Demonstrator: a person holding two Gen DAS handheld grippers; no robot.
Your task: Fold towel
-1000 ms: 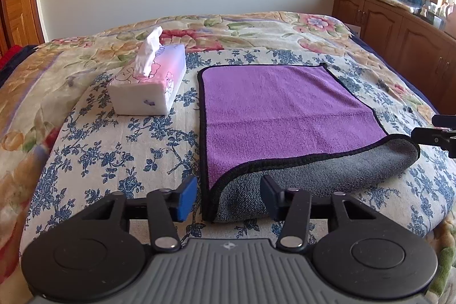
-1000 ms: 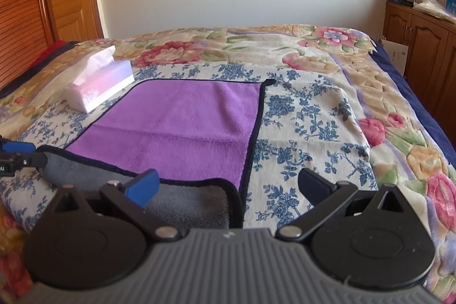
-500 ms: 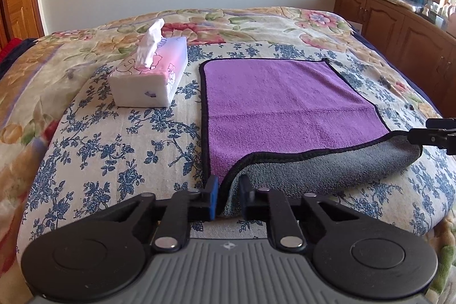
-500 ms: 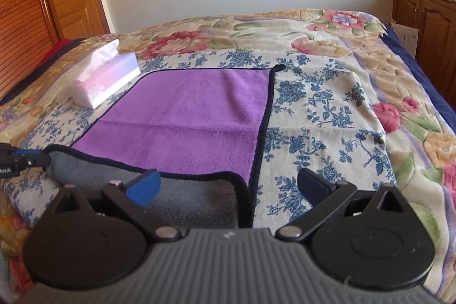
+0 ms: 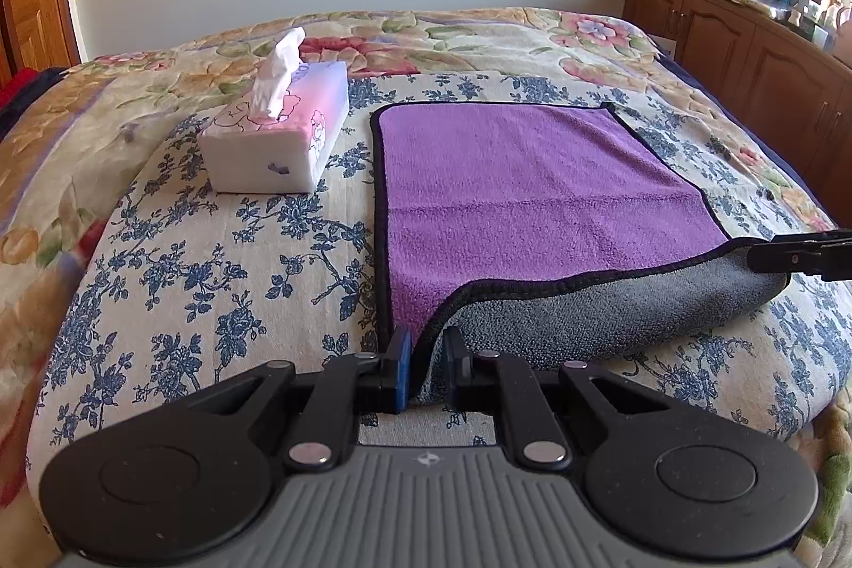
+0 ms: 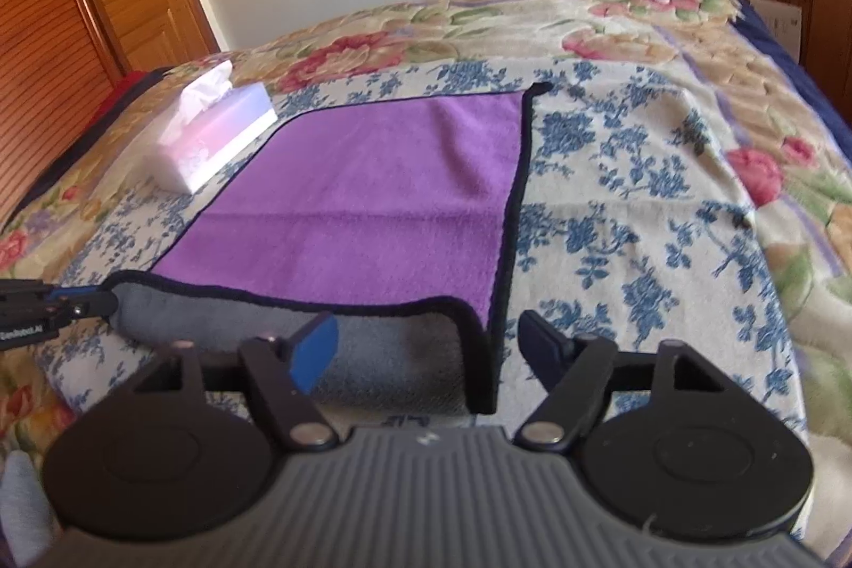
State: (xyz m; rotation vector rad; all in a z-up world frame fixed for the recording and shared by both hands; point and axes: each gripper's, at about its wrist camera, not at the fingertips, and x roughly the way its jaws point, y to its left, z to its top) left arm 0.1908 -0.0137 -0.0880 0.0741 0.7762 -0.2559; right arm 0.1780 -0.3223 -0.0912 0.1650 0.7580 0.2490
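Near-edge pickup for the first fold.
Your left gripper (image 5: pixel 426 363) has its jaws clamped on the towel (image 5: pixel 532 195) at its near left corner on the bed (image 5: pixel 186 259); the right gripper (image 6: pixel 426 344) jaws stand apart astride the other corner. Close them, then lift both evenly.

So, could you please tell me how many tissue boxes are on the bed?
1: the tissue box sits on the bed, left of the purple towel.
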